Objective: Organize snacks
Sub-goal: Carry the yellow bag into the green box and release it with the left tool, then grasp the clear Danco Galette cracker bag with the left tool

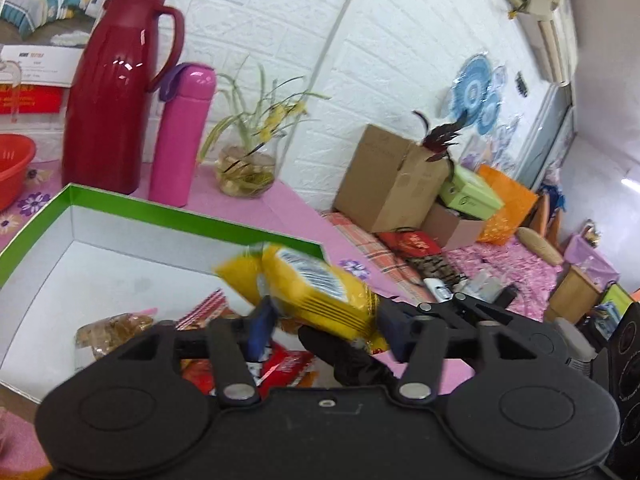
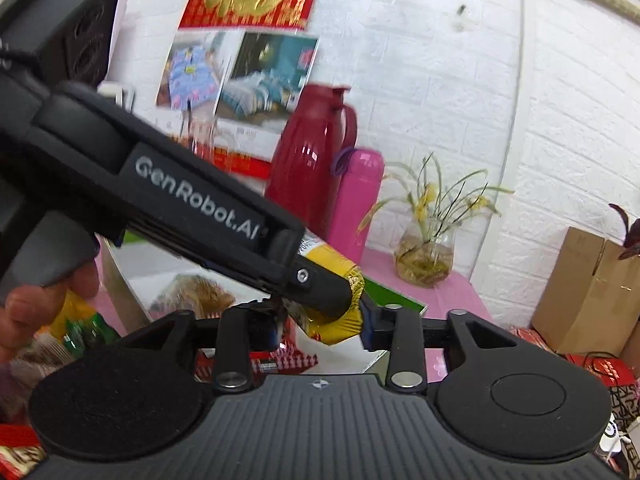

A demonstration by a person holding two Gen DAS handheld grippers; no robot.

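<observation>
a: left wrist view first. what's the snack like?

b: a yellow foil snack packet (image 1: 320, 292), pillow-shaped, with a white barcode label on top and ribbed black lines along its side. it's a bit blurred. it sits tilted between the fingers of the left gripper (image 1: 326, 330), over the right-hand end of the white cardboard box with the green rim (image 1: 192, 220).

a: clamped?

b: no. the blue-padded fingers stand wide apart and the pads don't press on it. a black finger of the right gripper (image 1: 340, 356) shows under the packet.

a: and below?

b: red snack packets (image 1: 280, 368) and a clear bag of brown snacks (image 1: 112, 328) lie in the box. the box is on the pink flowered surface (image 1: 304, 208). behind it stand a dark red plastic thermos jug (image 1: 116, 92), a pink flask (image 1: 180, 136) and a glass vase of grassy plants (image 1: 246, 172).

a: right wrist view?

b: only the packet's gold crimped end shows. the left gripper's black body, lettered genrobot.ai, crosses in front from the left, with a person's hand (image 2: 40, 300) on its grip. the right fingers are apart. one pad is right against the crimped end, and the other looks clear of it.
</observation>
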